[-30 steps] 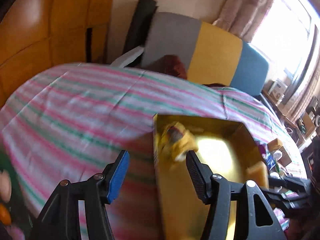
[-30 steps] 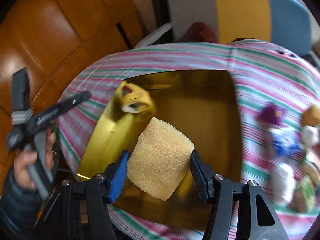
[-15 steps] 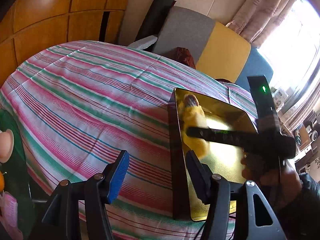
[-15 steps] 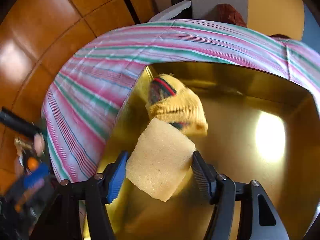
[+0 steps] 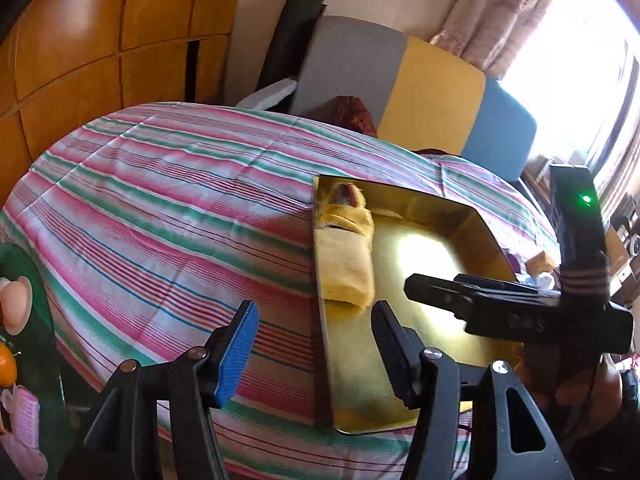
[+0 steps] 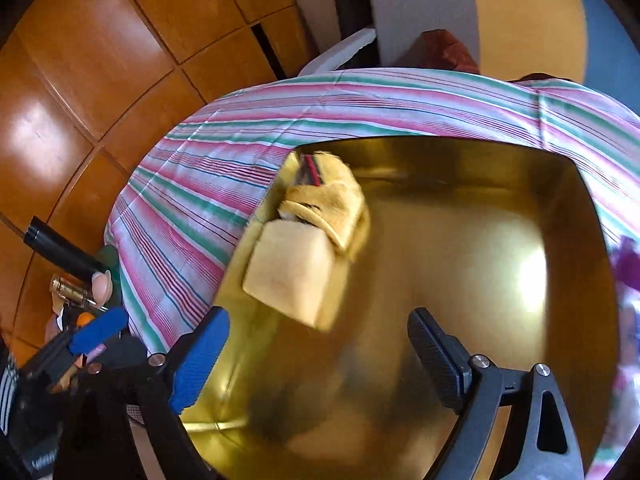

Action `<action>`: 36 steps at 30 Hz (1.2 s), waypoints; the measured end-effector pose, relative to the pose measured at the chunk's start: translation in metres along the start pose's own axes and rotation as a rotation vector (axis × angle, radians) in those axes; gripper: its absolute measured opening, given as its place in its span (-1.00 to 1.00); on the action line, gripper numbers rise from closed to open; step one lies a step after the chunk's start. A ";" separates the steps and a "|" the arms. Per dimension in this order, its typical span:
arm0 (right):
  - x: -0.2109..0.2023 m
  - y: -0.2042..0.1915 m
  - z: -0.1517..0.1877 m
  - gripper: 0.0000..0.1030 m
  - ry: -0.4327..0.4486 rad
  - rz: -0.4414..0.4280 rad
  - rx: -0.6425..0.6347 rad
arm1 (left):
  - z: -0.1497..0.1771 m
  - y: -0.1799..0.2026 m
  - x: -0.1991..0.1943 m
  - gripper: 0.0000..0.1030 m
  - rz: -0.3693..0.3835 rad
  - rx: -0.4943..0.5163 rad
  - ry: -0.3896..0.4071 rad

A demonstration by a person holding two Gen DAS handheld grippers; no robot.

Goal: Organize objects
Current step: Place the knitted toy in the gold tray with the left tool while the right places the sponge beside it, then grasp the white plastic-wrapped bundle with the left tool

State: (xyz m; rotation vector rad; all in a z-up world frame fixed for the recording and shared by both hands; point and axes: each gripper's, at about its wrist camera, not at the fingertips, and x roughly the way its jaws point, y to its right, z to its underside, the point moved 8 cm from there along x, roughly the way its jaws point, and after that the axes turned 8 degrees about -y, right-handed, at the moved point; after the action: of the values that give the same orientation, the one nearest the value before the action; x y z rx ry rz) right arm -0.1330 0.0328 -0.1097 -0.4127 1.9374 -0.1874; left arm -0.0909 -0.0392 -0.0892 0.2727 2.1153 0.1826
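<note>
A shiny gold tray (image 5: 472, 220) (image 6: 460, 160) sits on the striped tablecloth (image 5: 160, 208). A yellow sponge (image 6: 290, 272) (image 5: 346, 268) lies inside it along the left wall, touching a yellow knitted hat (image 6: 332, 204) (image 5: 348, 210) in the far left corner. My right gripper (image 6: 316, 350) is open and empty, hovering over the tray just behind the sponge; it also shows in the left wrist view (image 5: 480, 300). My left gripper (image 5: 314, 348) is open and empty, straddling the tray's near left wall.
Small toys (image 5: 540, 264) lie on the cloth right of the tray. A grey, yellow and blue sofa (image 5: 432, 92) stands behind the table, wooden panelling (image 5: 100, 32) on the left. A green mat with toys (image 5: 16, 312) is low on the left.
My right gripper has opened and let go of the sponge, which now lies in the tray beside the hat. The gripper has pulled back a little. My left gripper stays open.
</note>
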 end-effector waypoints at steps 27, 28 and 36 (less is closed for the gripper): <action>-0.228 0.299 0.142 0.97 0.291 0.296 0.627 | 0.037 0.204 0.021 0.14 0.243 0.420 -0.153; -0.238 0.312 0.151 0.97 0.299 0.321 0.656 | 0.039 0.218 0.023 0.15 0.262 0.444 -0.166; -0.262 0.375 0.200 0.97 0.359 0.304 0.840 | 0.060 0.327 0.051 0.00 0.372 0.587 -0.291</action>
State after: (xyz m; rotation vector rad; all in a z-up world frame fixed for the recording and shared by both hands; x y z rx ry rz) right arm 0.0670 0.4892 -0.0825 0.4973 2.0304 -0.8763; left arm -0.0265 0.2904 -0.0849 0.9802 1.7696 -0.2574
